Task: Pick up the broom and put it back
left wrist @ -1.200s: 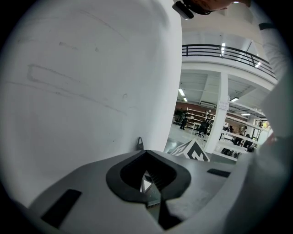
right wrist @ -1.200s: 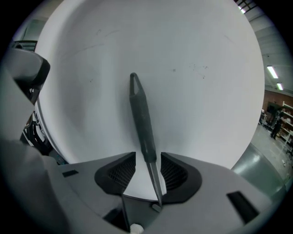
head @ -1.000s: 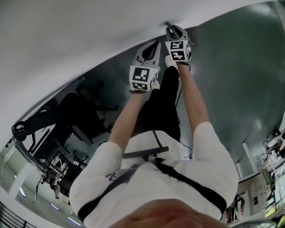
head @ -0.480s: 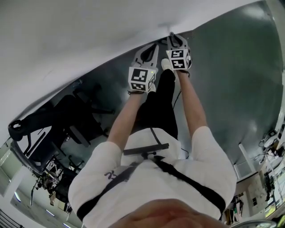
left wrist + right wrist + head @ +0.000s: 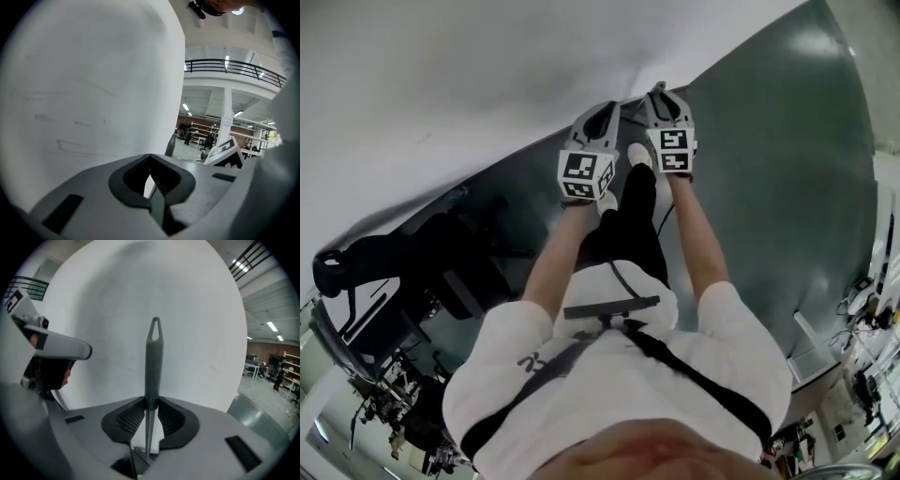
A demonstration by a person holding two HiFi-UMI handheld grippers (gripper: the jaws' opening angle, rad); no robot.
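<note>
The right gripper (image 5: 150, 401) has its 2 jaws pinching the broom handle (image 5: 153, 364), a slim grey shaft that stands upright directly in front of the white wall (image 5: 187, 310). The dark ribbed pads (image 5: 130, 419) press on the shaft from both sides, just where its thick grey upper part narrows to a thinner rod below. Above the jaws the handle ends in a pointed hanging eyelet (image 5: 155, 331), seen against the wall. The broom's head shows in no view.

The left gripper (image 5: 150, 158) also points at the wall (image 5: 93, 84), close to its right edge. Its 2 jaws are pressed together at the tips, with only a thin slit behind them through which the wall shows. In the right gripper view it sits to the left of the handle, apart from it.

From the head view, both arms reach out toward the foot of the wall (image 5: 487, 75). The left gripper (image 5: 606, 111) and the right gripper (image 5: 659, 91) are side by side, and the right one is nearer to the wall. Away from the wall, a white shoe (image 5: 639, 155) stands on the dark green floor (image 5: 769, 141) below the grippers. Black equipment (image 5: 403, 262) stands along the wall's base to the left.
</note>
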